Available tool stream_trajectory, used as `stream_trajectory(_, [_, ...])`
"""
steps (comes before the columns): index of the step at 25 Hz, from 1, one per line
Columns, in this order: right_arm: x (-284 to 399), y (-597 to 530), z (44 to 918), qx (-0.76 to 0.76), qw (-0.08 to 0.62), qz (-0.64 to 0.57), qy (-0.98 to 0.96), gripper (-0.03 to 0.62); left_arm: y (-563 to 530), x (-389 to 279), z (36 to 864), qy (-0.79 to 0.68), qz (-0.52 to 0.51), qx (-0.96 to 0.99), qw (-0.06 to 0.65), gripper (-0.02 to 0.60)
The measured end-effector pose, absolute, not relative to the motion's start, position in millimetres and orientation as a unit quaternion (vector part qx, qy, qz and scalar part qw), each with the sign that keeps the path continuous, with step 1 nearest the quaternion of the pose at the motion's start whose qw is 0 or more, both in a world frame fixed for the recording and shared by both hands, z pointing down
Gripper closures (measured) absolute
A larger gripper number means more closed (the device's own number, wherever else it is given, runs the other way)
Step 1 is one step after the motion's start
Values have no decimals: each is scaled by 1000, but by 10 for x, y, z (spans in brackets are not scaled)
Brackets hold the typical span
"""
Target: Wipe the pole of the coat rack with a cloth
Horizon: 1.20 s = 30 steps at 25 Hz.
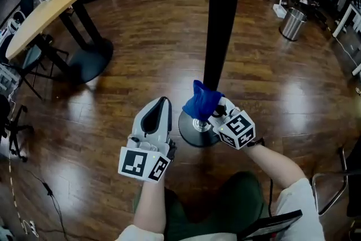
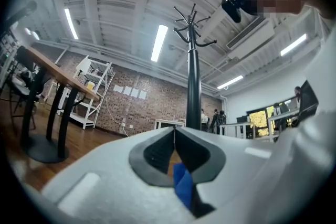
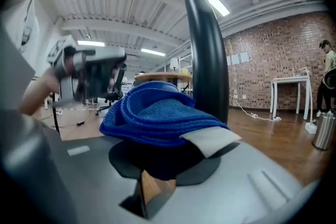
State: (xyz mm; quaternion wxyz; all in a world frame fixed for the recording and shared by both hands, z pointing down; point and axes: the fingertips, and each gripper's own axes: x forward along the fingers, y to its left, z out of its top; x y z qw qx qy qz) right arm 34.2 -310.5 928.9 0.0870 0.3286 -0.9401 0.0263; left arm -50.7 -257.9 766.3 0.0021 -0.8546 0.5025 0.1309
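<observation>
on the far left, a wooden table [image 1: 51,5] stands well apart from the work. nearer, left of centre, the left gripper [image 1: 162,102] hangs with its jaws together on nothing; its own view shows them meeting in a line, with only a sliver of blue showing past them. it is just beside the round base [image 1: 189,134] of the coat rack [image 2: 192,60] and clear of the pole [image 1: 223,20].

just right of it, the blue cloth [image 1: 201,100] is bunched low against the pole, just above the base. the right gripper [image 1: 216,112] has its jaws clamped on that cloth, folded layers bulging past the tips in its own view, the pole rising right behind them. whether the cloth presses on the pole or stops just short is hard to tell from these angles; it looks to be touching.

the pole stands upright, its long axis vertical, from the base to the hooks [image 2: 191,29] at the top. so the cloth lies at the bottom end of the length to be wiped, on the pole's near side, and the right gripper is plainly the nearer tool. the coming stroke likely has to run upward along that axis, cloth kept tight to the pole. far right, a metal bin [image 1: 292,23] stands well apart.
</observation>
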Motion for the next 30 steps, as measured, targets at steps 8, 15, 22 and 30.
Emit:
stream_trajectory(8, [267, -2913, 12321, 340, 282, 155, -884, 496, -2513, -513, 7899, 501, 108, -859, -14, 577])
stream_trajectory(15, [205, -2772, 12650, 326, 265, 205, -884, 496, -2444, -534, 7986, 499, 104, -860, -28, 577])
stream_trajectory(22, [169, -2187, 8373, 266, -65, 42, -961, 500, -2557, -529, 7504, 488, 90, -867, -39, 577])
stream_trajectory(30, [927, -1921, 5056, 363, -128, -20, -923, 500, -2337, -560, 4932, 461, 82, -884, 6, 580])
